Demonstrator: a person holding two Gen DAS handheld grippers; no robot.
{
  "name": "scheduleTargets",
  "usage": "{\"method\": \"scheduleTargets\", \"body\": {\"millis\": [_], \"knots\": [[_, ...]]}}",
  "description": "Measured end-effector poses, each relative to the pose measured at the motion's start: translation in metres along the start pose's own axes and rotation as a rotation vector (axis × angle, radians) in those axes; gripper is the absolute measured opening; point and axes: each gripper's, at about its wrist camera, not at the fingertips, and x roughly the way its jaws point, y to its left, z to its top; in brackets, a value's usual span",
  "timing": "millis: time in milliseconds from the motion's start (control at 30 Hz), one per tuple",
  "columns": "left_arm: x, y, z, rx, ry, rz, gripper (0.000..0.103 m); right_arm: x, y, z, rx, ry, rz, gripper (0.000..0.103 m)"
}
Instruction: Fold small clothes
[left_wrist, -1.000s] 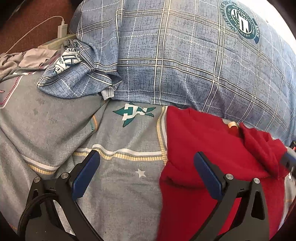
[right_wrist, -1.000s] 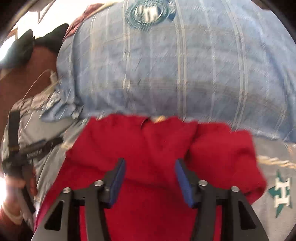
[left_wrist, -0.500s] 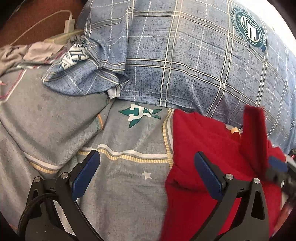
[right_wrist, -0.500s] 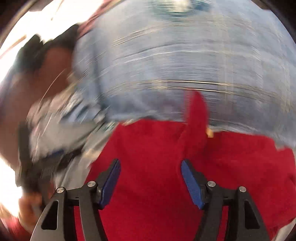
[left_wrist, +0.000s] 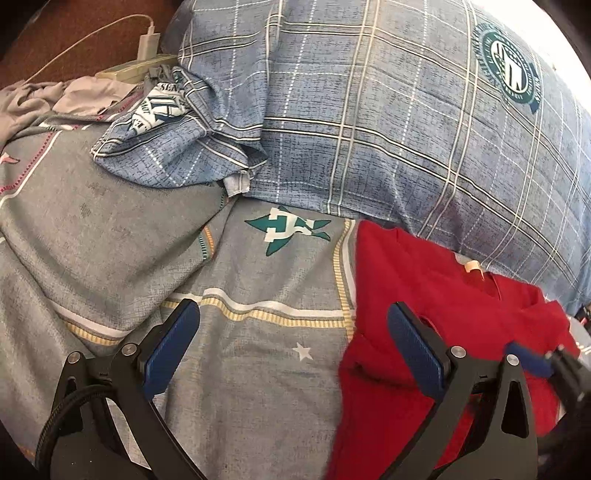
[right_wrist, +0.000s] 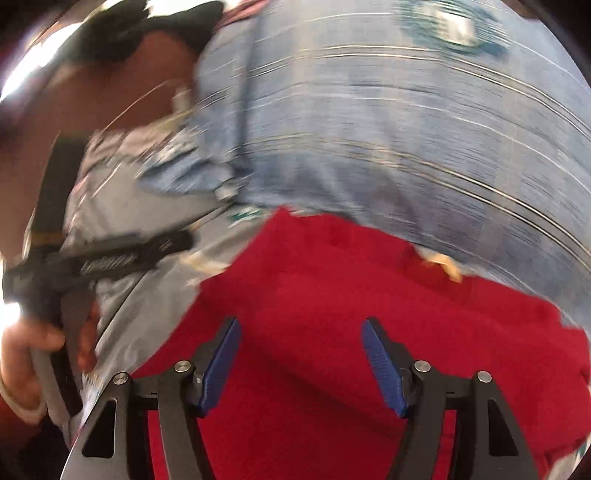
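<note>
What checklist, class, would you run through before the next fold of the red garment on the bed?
1. Right gripper open, nothing between its fingers, having just widened: ok.
2. Left gripper open, empty: ok.
3. Red garment lying flat: not ok, a bunched ridge shows along its left edge.
4. Garment's far edge clear of the blue plaid pillow: not ok, they meet.
5. Neck label exposed: ok.
6. Right edge of the garment: cannot tell, hidden behind the gripper.
</note>
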Motion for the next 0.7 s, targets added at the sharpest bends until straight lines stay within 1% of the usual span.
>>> {"method": "scheduleTargets", "body": {"millis": [33,67,100,133,167,200,233,300,367,433,500,600,633,667,700], "knots": [[0.000,0.001,0.000,-0.003,0.001,0.001,0.102,0.007,0.011,-0.001,-0.047,0.015,0.000,0.065],[0.000,0.002,0.001,-0.005,0.001,0.000,0.102,0.013,0.018,-0.001,-0.076,0.027,-0.006,0.057],[-0.001,0.002,0.001,-0.006,0.000,-0.002,0.102,0.022,0.025,-0.003,-0.119,0.048,-0.014,0.036],[-0.002,0.002,0.001,-0.005,-0.003,-0.004,0.102,0.030,0.027,-0.004,-0.138,0.072,-0.027,0.026],[-0.004,0.002,0.001,-0.004,-0.006,-0.004,0.102,0.036,0.025,-0.004,-0.134,0.100,-0.046,0.019],[-0.006,0.003,0.002,-0.003,-0.010,-0.006,0.102,0.039,0.018,-0.003,-0.092,0.102,-0.036,0.013],[-0.007,0.003,0.002,-0.003,-0.012,-0.006,0.102,0.037,0.010,-0.001,-0.037,0.086,0.001,0.011],[-0.009,0.005,0.003,-0.015,-0.020,-0.009,0.102,0.021,-0.012,0.005,0.095,0.035,0.082,0.009],[-0.008,0.007,0.004,-0.029,-0.016,-0.015,0.102,0.012,-0.020,0.011,0.138,-0.003,0.098,0.009],[-0.008,0.007,0.003,-0.032,-0.012,-0.018,0.102,0.007,-0.021,0.021,0.151,-0.031,0.081,0.008],[-0.008,0.007,0.003,-0.027,-0.016,-0.004,0.102,0.013,-0.013,0.033,0.158,-0.057,0.075,0.008],[-0.008,0.009,0.004,-0.040,-0.026,-0.006,0.102,0.024,-0.001,0.045,0.181,-0.095,0.099,0.008],[-0.007,0.009,0.004,-0.041,-0.025,-0.008,0.102,0.032,0.005,0.047,0.178,-0.091,0.099,0.008],[-0.005,0.008,0.004,-0.040,-0.020,-0.009,0.102,0.045,0.010,0.047,0.170,-0.060,0.102,0.008],[-0.005,0.007,0.003,-0.035,-0.015,-0.009,0.102,0.061,0.013,0.045,0.166,0.007,0.102,0.008]]}}
